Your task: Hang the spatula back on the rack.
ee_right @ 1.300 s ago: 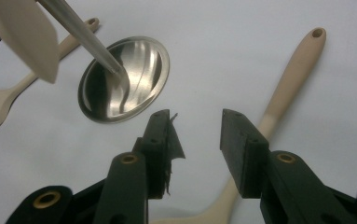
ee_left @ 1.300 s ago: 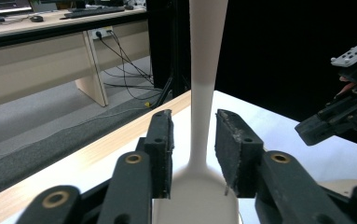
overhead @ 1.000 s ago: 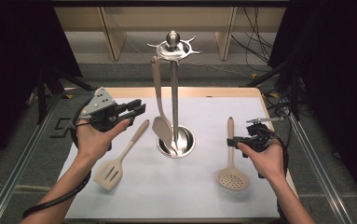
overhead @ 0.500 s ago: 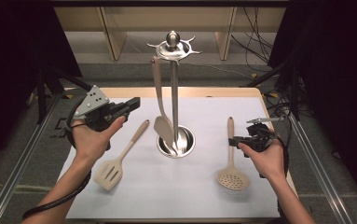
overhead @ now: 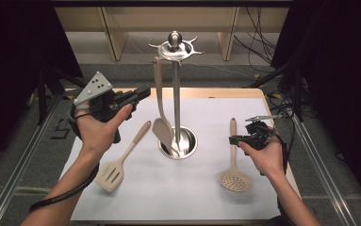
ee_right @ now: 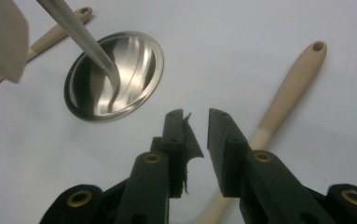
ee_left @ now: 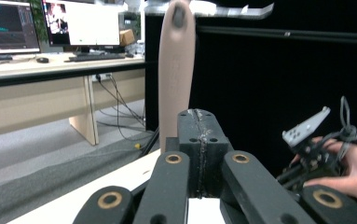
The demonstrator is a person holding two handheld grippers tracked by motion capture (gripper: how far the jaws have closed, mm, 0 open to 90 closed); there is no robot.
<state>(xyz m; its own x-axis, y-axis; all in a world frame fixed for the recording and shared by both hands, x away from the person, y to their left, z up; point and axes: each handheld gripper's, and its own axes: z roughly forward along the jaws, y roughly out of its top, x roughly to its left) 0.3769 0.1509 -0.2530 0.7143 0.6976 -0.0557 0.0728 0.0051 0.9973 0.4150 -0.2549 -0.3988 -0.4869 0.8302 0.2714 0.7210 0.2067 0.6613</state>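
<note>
Two grippers empty: left gripper (overhead: 138,94) jaws together, raised beside hung spatula (overhead: 161,127); right gripper (ee_right: 196,122) jaws narrowly apart, just closing, above skimmer (overhead: 234,176)

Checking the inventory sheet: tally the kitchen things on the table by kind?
Slotted turner: 1
Skimmer: 1
Spatula hanging on the stand: 1
Metal stand: 1
Total: 4
</note>
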